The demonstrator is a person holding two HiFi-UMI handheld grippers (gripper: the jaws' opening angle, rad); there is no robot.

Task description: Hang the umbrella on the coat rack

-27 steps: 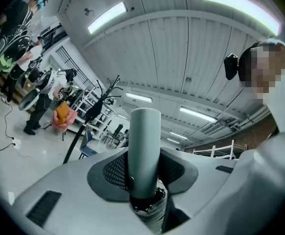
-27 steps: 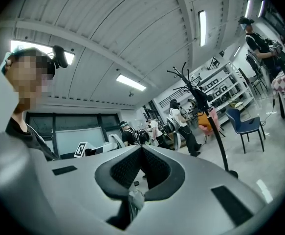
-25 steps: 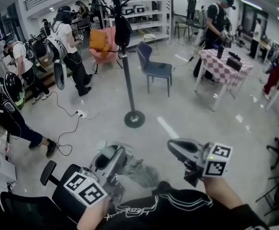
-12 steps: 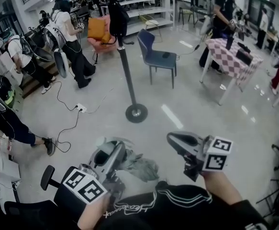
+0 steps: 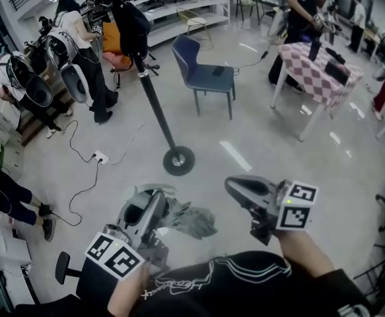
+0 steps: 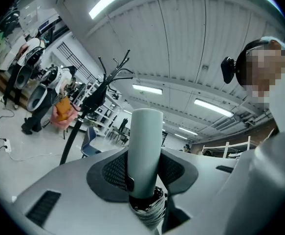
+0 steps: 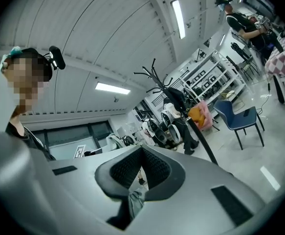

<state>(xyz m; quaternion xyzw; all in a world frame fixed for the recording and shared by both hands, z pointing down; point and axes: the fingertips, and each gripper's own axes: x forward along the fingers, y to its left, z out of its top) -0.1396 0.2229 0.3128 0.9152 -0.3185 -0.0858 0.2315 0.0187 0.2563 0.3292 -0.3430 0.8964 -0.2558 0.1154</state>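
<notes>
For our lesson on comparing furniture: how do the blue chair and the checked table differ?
The blue chair is one plain colour; the checked table wears a red-and-white cloth. The chair stands nearer the coat rack; the table stands farther right. Both rest on thin legs and carry dark items.

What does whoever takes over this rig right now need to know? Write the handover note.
Left gripper: jaws shut on the umbrella, gripping its handle.
Right gripper: jaws close together. Some grey fabric shows low between them; I cannot tell whether it is gripped.
Coat rack: stands ahead, apart from both grippers.
Done: umbrella is in hand.
Left: carry it to the rack and hang it there.
</notes>
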